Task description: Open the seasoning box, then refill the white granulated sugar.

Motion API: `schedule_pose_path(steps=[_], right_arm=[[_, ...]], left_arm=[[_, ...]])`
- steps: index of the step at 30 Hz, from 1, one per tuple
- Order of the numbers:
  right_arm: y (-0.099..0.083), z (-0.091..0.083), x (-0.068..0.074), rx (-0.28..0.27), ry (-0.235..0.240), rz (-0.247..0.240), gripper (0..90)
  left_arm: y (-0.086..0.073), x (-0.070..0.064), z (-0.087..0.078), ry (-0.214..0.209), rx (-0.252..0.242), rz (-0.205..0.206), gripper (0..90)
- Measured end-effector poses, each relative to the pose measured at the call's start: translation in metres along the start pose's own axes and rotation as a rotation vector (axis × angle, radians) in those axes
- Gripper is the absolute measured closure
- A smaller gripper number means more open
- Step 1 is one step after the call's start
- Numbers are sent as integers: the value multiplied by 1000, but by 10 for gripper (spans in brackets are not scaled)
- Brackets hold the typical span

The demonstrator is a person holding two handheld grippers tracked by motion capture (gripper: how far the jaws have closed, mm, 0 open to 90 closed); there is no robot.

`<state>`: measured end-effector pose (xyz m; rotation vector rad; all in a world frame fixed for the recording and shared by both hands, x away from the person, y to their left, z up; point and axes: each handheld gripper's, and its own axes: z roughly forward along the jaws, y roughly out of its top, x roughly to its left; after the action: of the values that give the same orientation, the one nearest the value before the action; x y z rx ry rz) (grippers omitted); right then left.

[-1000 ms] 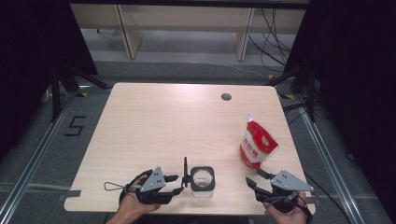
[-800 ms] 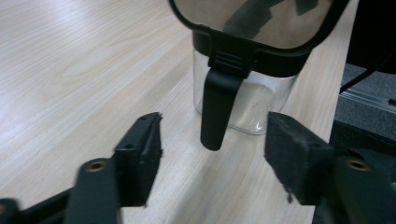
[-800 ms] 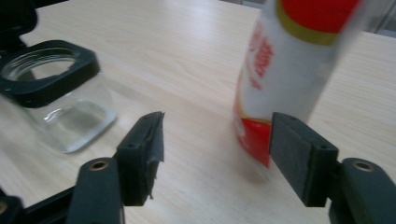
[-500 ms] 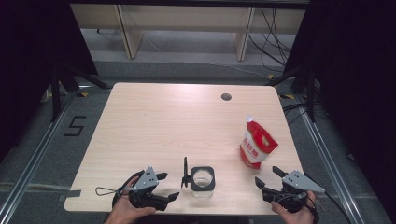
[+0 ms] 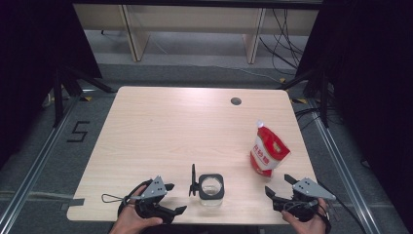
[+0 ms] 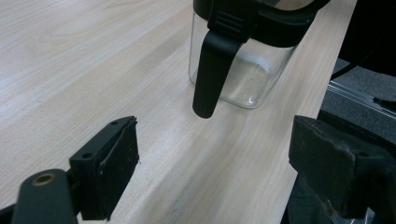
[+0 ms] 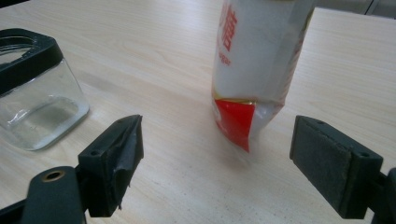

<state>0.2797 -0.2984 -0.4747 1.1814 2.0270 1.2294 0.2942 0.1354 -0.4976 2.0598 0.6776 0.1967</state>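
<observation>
The table (image 5: 160, 126) is pale wood with a small dark hole (image 5: 236, 101) near its far edge, well beyond either gripper; beyond the table stand a grey floor, a shelf frame and loose cables; nothing lies between the jaws and the things ahead of them. The left gripper (image 5: 171, 199) rests at the near edge, jaws spread wide with bare wood between them; in the left gripper view the jar (image 6: 243, 70) stands ahead of the jaws and toward the right one, near but apart, and its lid (image 6: 212, 65) hangs down the side facing the jaws, its tip just above the wood. The right gripper (image 5: 278, 187) also sits at the near edge, jaws spread wide and holding nothing; in the right gripper view the pouch (image 7: 254, 65) stands upright ahead of the gap, nearer the right jaw, close yet clear of both pads; the jar lies off beyond the left jaw. The jar is clear glass, squarish, with a black collar around an open mouth; whether it holds anything I cannot tell. The pouch is red and white with printed characters and a spout at its top corner; its lower front is creased.
</observation>
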Motion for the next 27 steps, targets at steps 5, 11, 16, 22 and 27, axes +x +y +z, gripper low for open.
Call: schedule_pose_path(steps=[5, 11, 16, 22, 27], right_arm=[[0, -1, -1, -15, -35, 3, 181], [0, 1, -7, -27, -53, 30, 164], [3, 11, -17, -74, -86, 8, 158], [10, 31, -17, -98, -89, 4, 157], [10, 48, -19, -132, -80, 27, 156]], left_arm=[[0, 0, 0, -4, 29, 4, 156], [-1, 1, 1, 8, 12, 3, 156], [-4, 1, 1, 8, 13, 9, 157], [-4, 3, 1, 19, 21, 14, 157], [-5, 2, 3, 13, 16, -9, 157]])
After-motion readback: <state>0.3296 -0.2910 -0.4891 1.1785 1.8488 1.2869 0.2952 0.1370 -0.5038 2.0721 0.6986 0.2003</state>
